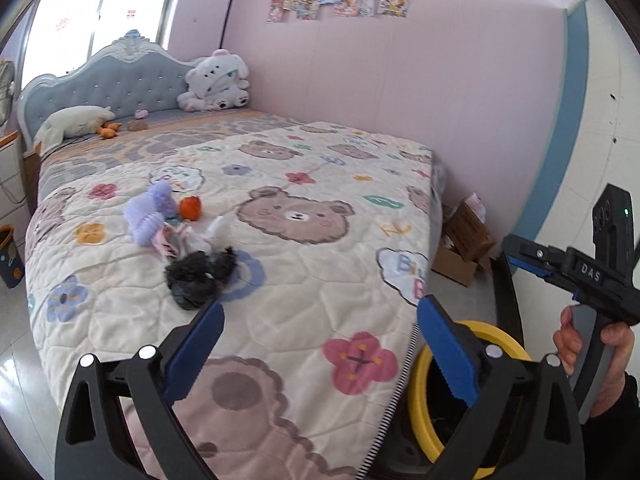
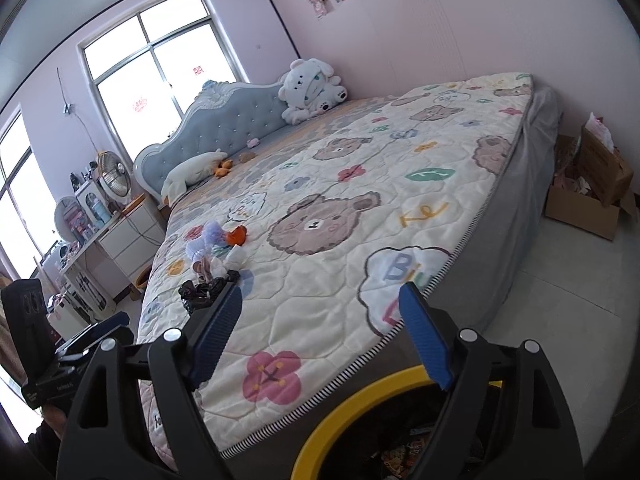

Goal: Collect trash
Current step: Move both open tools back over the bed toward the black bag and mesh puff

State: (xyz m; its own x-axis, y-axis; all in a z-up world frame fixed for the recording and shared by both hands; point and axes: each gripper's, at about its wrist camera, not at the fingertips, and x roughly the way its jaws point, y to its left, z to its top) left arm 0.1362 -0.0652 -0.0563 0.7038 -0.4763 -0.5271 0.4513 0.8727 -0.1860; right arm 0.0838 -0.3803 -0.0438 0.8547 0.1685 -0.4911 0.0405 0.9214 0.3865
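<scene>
my left gripper (image 1: 320, 344) and right gripper (image 2: 320, 344) both gape wide and empty over the foot of the bed (image 2: 400, 200). the trash (image 1: 200, 276), a crumpled black bag among paper scraps, lies on the quilt ahead. the yellow-rimmed bin (image 2: 360, 412) stands at the bed's near corner.

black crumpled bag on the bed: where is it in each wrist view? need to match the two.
Left wrist: black crumpled bag lies left of centre on the quilt, just above the left tongs' left finger.
Right wrist: the bag sits at left of centre, partly hidden behind the right tongs' left finger.
Shared landmark: the orange toy lies beyond the bag in both.
</scene>
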